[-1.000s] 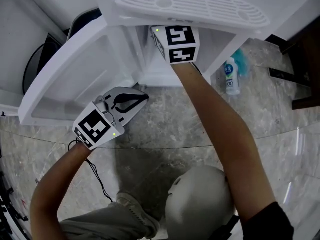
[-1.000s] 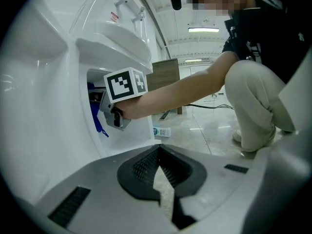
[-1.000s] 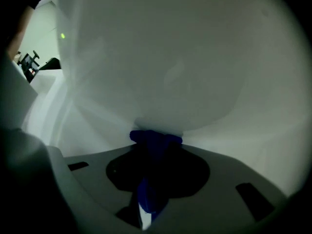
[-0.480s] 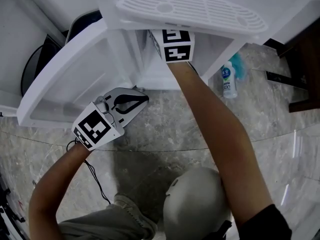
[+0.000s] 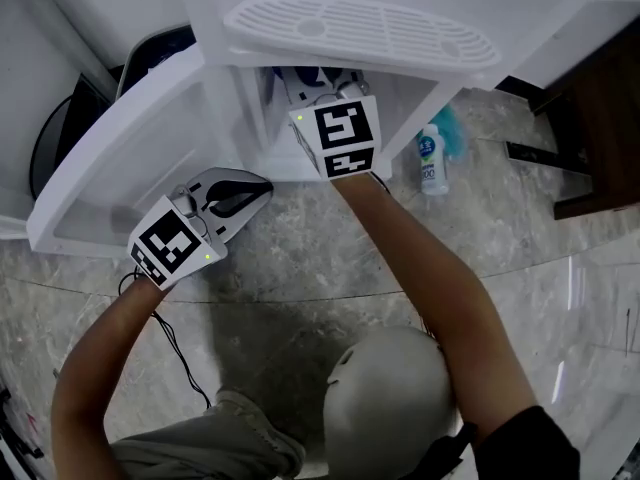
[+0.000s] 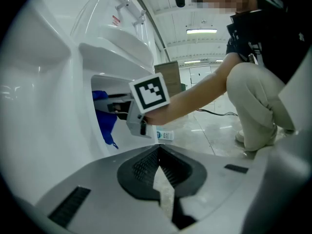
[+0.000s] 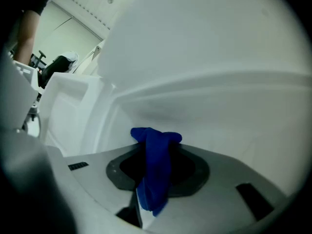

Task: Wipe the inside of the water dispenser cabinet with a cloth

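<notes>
The white water dispenser cabinet [image 5: 262, 118] stands open, its door [image 5: 130, 138] swung out to the left. My right gripper [image 5: 305, 86] reaches level into the cabinet mouth under the drip tray and is shut on a blue cloth [image 5: 298, 76]. In the right gripper view the blue cloth [image 7: 156, 165] hangs folded between the jaws of the gripper [image 7: 156, 140], facing the white inner wall [image 7: 219, 106]. My left gripper [image 5: 258, 186] hovers shut and empty by the door's lower edge. The left gripper view shows the shut left gripper [image 6: 159, 150], and beyond it the right gripper [image 6: 117, 108] with the cloth [image 6: 105, 123].
A white grilled drip tray [image 5: 360, 28] overhangs the cabinet opening. On the marble floor to the right stands a small white bottle [image 5: 432, 163] with something teal behind it. Dark wooden furniture [image 5: 600, 118] lies at the far right. A black cable [image 5: 180, 343] trails beneath my left arm.
My right gripper went a little deeper under the tray, then drew back toward me, so its marker cube now shows fully. The left gripper stayed by the door.
</notes>
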Demonstrator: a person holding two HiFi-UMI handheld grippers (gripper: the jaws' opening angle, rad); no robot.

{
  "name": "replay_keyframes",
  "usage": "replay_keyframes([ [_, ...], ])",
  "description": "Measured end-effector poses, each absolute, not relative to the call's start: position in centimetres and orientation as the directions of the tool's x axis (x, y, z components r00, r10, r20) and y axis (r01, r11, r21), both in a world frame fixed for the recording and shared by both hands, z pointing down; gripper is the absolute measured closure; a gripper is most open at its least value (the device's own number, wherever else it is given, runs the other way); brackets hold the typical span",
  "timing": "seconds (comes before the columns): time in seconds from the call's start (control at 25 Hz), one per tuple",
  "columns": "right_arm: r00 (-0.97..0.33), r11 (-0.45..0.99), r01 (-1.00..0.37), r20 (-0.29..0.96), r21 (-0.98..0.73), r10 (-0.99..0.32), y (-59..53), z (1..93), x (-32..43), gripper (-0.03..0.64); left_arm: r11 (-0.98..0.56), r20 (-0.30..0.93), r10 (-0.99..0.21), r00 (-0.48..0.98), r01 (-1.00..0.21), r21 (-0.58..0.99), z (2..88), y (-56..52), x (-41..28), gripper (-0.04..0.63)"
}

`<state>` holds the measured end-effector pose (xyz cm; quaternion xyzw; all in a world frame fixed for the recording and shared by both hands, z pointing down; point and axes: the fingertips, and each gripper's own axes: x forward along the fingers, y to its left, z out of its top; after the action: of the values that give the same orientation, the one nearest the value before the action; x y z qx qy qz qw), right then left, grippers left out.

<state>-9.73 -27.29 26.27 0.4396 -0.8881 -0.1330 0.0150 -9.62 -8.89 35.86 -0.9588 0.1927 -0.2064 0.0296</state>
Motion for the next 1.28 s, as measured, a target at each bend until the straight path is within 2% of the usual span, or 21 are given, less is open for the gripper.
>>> replay_keyframes([
  [0.12, -0.635, 0.612, -0.753, -0.024, 0.242, -0.772, -24.7, 27.8, -8.1, 0.528, -0.912, 0.328, -0.408, 0.852, -0.399, -0.098, 35.2, -10.1, -9.3, 0.589],
  [0.28, -0.669, 0.660, -0.730, 0.014, 0.177, -0.743, -21.7, 27.9, -5.6, 0.528, -0.871, 0.186, -0.466, 0.865, -0.485, 0.075, 33.3, -12.8, -8.6, 0.589],
  [0.48, -0.687, 0.692, -0.715, 0.085, 0.098, -0.722, -18.2, 28.4, -2.6, 0.528, -0.878, 0.101, -0.467, 0.879, -0.474, 0.067, 31.6, -13.9, -6.1, 0.589],
  [0.8, -0.708, 0.717, -0.696, 0.131, 0.039, -0.694, -16.5, 28.5, -1.3, 0.528, -0.881, 0.094, -0.473, 0.876, -0.472, -0.029, 29.2, -15.1, -4.7, 0.589],
  [1.0, -0.756, 0.748, -0.652, 0.179, -0.122, -0.630, -16.7, 27.0, -0.6, 0.528, -0.867, 0.018, -0.499, 0.867, -0.499, -0.002, 27.1, -16.5, -4.1, 0.589],
  [1.28, -0.786, 0.787, -0.607, 0.233, -0.114, -0.573, -15.9, 27.7, 0.2, 0.528, -0.856, 0.008, -0.515, 0.857, -0.515, 0.039, 27.3, -17.3, -3.5, 0.589],
])
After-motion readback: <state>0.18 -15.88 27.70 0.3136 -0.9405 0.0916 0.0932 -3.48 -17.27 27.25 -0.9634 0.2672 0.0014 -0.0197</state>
